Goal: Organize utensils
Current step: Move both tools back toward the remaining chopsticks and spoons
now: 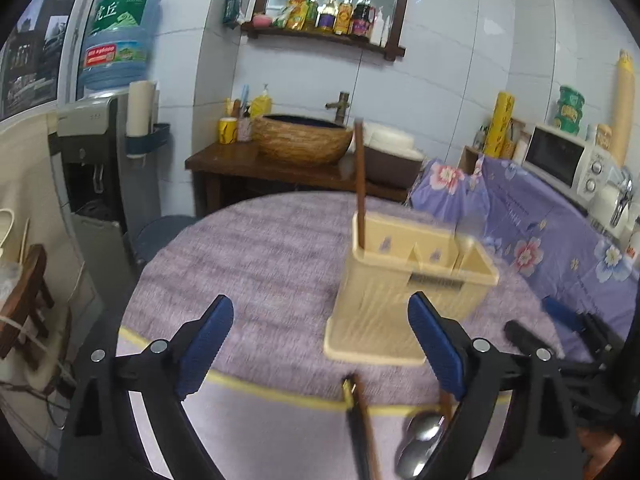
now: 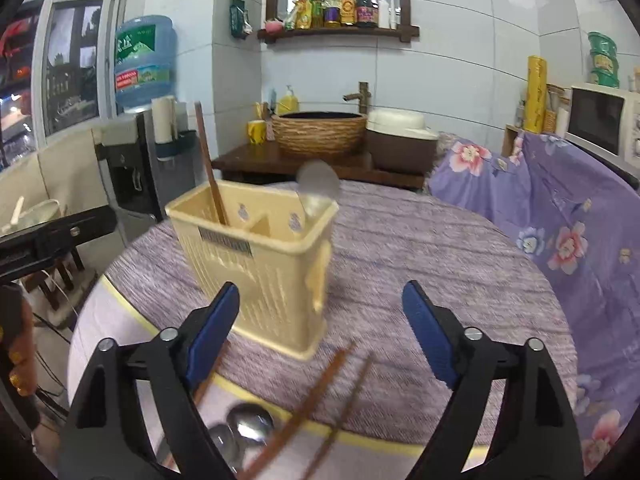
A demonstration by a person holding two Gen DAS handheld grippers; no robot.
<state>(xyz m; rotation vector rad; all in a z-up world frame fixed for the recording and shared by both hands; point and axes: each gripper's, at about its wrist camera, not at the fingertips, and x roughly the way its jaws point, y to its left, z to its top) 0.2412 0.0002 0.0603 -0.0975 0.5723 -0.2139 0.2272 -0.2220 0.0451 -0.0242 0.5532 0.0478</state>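
Note:
A cream utensil holder (image 1: 412, 280) (image 2: 256, 256) stands on the round table's purple cloth (image 1: 260, 260) (image 2: 420, 248). One brown chopstick (image 1: 360, 184) (image 2: 210, 168) stands upright in its left compartment. A blurred spoon (image 2: 318, 184) shows at its right compartment. My left gripper (image 1: 320, 308) is open and empty, just short of the holder. My right gripper (image 2: 322, 292) is also open and empty, to the holder's right. Loose chopsticks (image 2: 312, 396) (image 1: 362, 420) and metal spoons (image 2: 248, 420) (image 1: 424, 440) lie at the near table edge, below the fingers.
A floral purple cloth (image 2: 560, 208) covers the counter on the right, with a microwave (image 1: 560, 156) on it. Behind the table is a wooden stand with a woven basin (image 2: 320, 132). A water dispenser (image 1: 92, 152) stands on the left. A hand (image 2: 20, 360) shows at the left edge.

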